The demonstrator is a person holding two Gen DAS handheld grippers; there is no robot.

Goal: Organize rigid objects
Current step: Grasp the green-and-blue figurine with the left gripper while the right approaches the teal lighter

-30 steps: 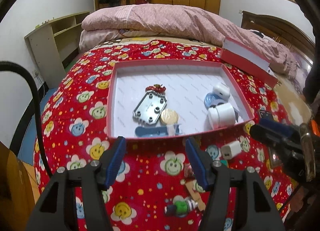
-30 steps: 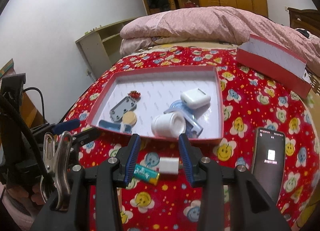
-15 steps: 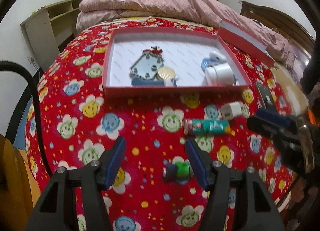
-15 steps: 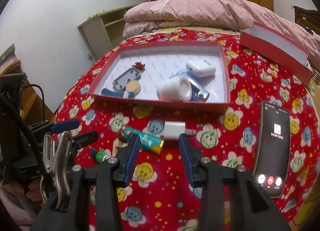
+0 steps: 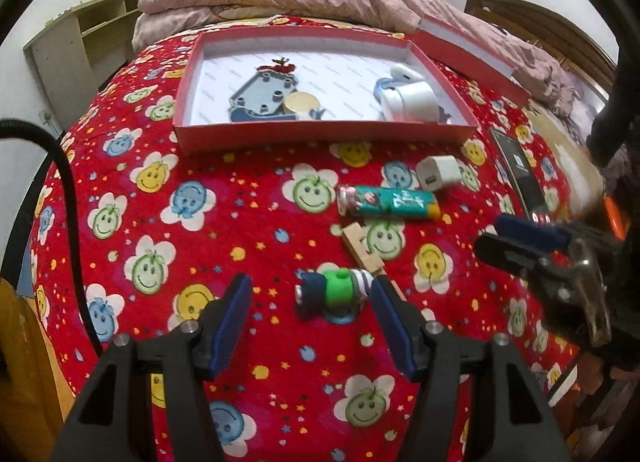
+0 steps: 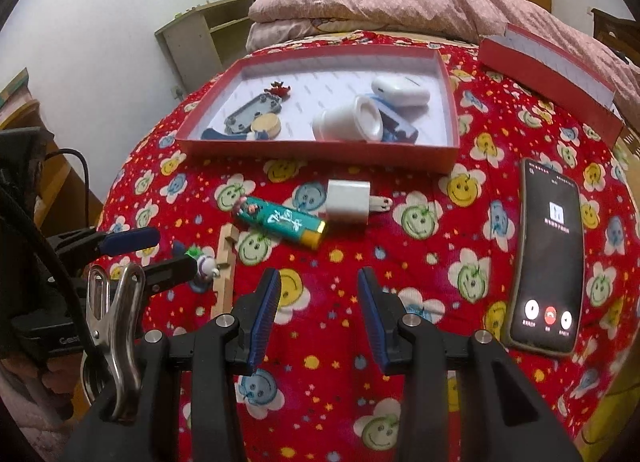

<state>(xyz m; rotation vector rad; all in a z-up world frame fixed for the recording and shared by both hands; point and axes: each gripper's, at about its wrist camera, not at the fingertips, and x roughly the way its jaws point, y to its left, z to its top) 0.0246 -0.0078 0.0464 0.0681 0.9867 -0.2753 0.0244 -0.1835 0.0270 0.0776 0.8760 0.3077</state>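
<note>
Jaws, left gripper point(image 5: 311, 304): spread wide, gripping nothing, low over the red quilt point(image 5: 224, 222).
Jaws, right gripper point(image 6: 319, 300): likewise parted and empty, hung above bare quilt.
Toy figure point(image 5: 332, 290): small, green and navy, lay on its side between the left fingertips, nearer the right-hand pad; touch could not be judged.
Wooden piece point(image 5: 362, 248): lay just beyond the figure, angled, one end close to the left gripper's right-hand finger.
Teal tube point(image 5: 388, 202): on the quilt farther out, lengthwise across the view, just beside the white charger plug point(image 5: 438, 172).
Red tray point(image 5: 320, 132): well beyond the loose items, near wall facing the grippers, low rim all round.
Tray contents: grey plate point(image 5: 262, 96), gold disc point(image 5: 302, 102), white cup point(image 5: 412, 100) on its side, white earbud case point(image 6: 400, 90).
Phone point(image 6: 548, 258): screen lit, flat on the quilt to the right of the right gripper, well apart from it.
Red lid point(image 6: 548, 78): beyond the tray's right corner.
Open room: bare quilt left of the left gripper and ahead of the right one, short of the tube.
</note>
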